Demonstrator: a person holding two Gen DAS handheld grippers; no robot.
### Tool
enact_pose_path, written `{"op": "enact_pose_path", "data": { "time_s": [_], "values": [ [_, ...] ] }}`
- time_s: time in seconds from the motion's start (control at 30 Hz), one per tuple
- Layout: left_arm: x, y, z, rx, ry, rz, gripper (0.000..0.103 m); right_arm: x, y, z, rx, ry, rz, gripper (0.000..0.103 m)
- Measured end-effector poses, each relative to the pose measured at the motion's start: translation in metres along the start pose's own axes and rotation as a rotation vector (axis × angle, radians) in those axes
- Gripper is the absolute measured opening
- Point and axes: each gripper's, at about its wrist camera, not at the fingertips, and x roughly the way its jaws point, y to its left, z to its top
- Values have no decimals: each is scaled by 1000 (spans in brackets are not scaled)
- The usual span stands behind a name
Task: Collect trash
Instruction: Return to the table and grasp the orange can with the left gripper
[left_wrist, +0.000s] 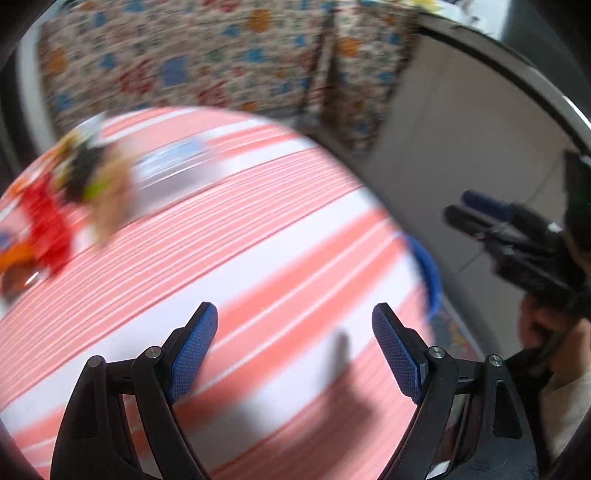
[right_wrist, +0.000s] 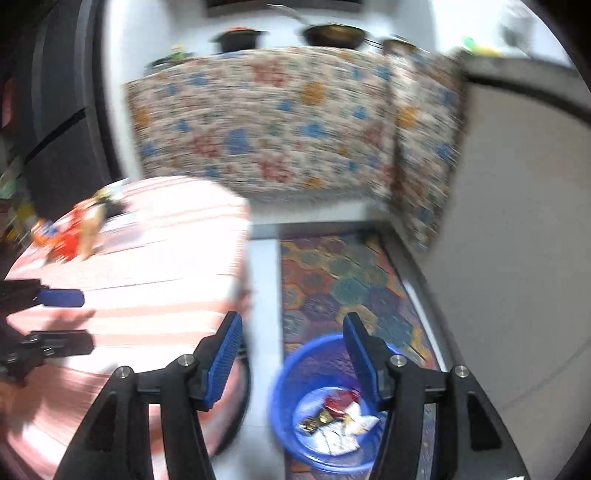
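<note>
Striped table (right_wrist: 155, 258); blue bin (right_wrist: 284, 391) holds wrappers (right_wrist: 340, 421) (blurred); left tool (left_wrist: 294, 347), right tool (right_wrist: 292, 360) agape, empty.

My left gripper (left_wrist: 294, 345) is black with blue, finely cross-hatched pads (left_wrist: 194, 350); my right gripper (right_wrist: 292, 363) wears the same black frame and blue pads (right_wrist: 223, 363). The tablecloth (left_wrist: 229, 240) under me runs in salmon-pink and white stripes, some broad, some thin as pinstripes. The blurred trash pile (left_wrist: 66, 206) on it shows red, orange, tan, black and yellow-green. The basin (right_wrist: 291, 376) is bright blue, holding wrappers (right_wrist: 338, 421) in white, red and gold. The floor mat (right_wrist: 343, 288) carries hexagons in teal, purple, orange and red. The hanging cloth (right_wrist: 266, 122) is cream with blue, red and orange blotches.
</note>
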Motion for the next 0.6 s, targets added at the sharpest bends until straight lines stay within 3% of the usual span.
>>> {"op": "enact_pose_path", "data": {
  "time_s": [0.23,0.37,0.47,0.5,0.6],
  "values": [
    [-23,91,-42,-115,-16,158,87,10,106,1,-171,46,155,58],
    [-30,121,-50,-162,-35,237,87,20,161,-3,-271,82,215,58],
    [-31,137,-57,-170,-38,314,93,29,184,-5,-299,122,246,58],
    [-31,142,-59,-177,-40,329,100,31,189,-6,-304,139,251,58],
    [-31,156,-59,-211,-40,339,102,45,203,-6,-303,193,256,58]
  ]
}}
